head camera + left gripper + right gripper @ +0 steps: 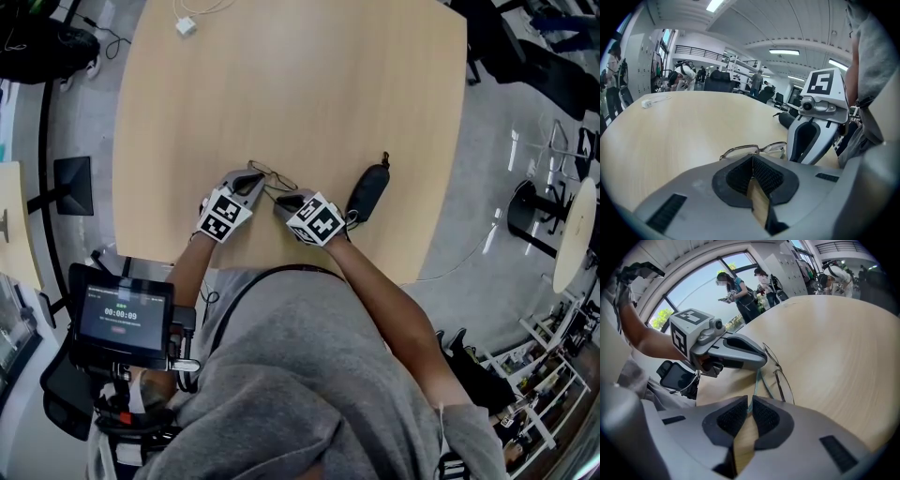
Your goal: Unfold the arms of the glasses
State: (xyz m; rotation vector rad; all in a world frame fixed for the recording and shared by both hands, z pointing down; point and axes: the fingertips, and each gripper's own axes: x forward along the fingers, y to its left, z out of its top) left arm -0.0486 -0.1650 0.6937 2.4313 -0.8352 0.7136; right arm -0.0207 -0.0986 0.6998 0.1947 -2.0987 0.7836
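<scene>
From the head view, the glasses (pixel 273 175) lie on the pale wooden tabletop (pixel 309 84), close to its near edge, and both claws meet at them. The left claw (pixel 254 183) reaches in from the left and the right claw (pixel 281 201) from the right, their tips just beside each other at the frame. A black glasses case (pixel 367 192) lies just to the right of the right claw, apart from the glasses. A small white plug with its cable (pixel 186 26) sits at the far edge, well apart from everything else. In the left gripper view, the left claw's ribbed pads are pressed together on a thin wire part of the glasses; the lenses show just beyond the tips, low over the wood, with the right claw's grey body close on the right. In the right gripper view, the right claw is pinched narrow on the teal end of one arm of the glasses. That arm runs up from between the pads toward the left claw, and a thin-rimmed lens lies just to its right on the tabletop.
</scene>
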